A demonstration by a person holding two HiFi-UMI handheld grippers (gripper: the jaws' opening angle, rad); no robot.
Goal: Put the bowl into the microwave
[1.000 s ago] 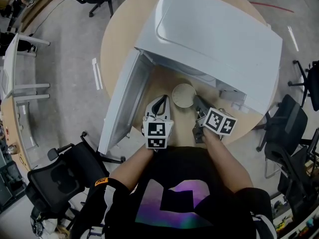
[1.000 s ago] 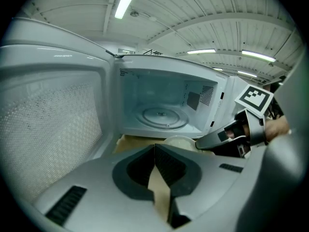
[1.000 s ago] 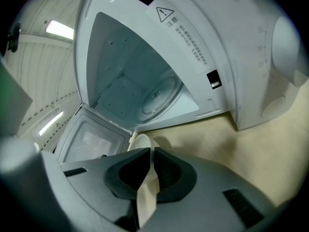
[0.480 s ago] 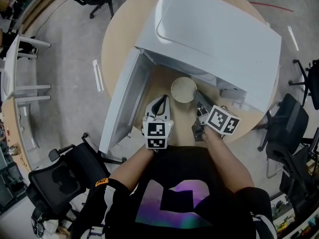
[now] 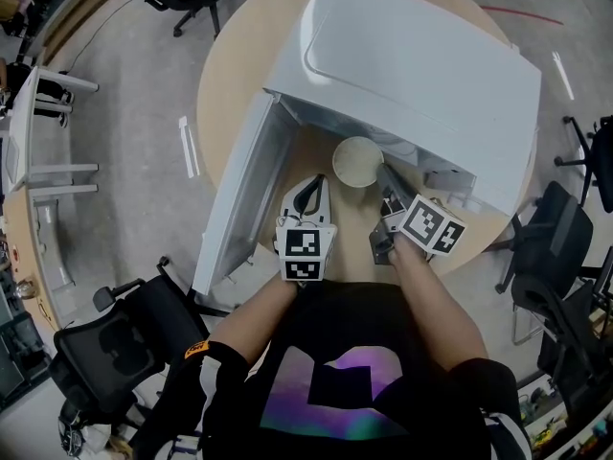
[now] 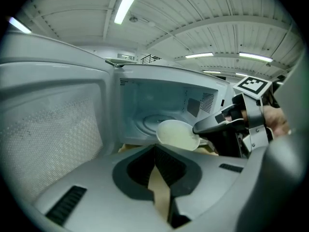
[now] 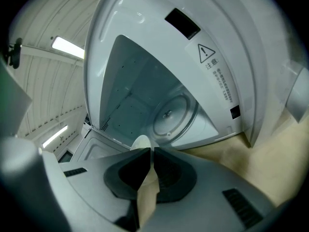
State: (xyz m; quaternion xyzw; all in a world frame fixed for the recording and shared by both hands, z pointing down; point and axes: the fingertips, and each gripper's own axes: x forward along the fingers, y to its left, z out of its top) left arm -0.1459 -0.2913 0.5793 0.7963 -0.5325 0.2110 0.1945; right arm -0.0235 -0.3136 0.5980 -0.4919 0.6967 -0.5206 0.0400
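— Sitting on the round desk (image 5: 230,65), what is the biggest thing?
— A white microwave (image 5: 412,75), its door (image 5: 235,204) swung open to the left.
— And the bowl?
— The pale bowl (image 5: 356,161) is at the mouth of the cavity, just short of the glass turntable (image 7: 169,115).
— Who has it?
— The right hand-held gripper (image 5: 383,175), jaws pinched on the bowl's right rim. The left hand-held gripper (image 5: 308,192) is nearer and to the left, apart from the bowl, jaws together on nothing.
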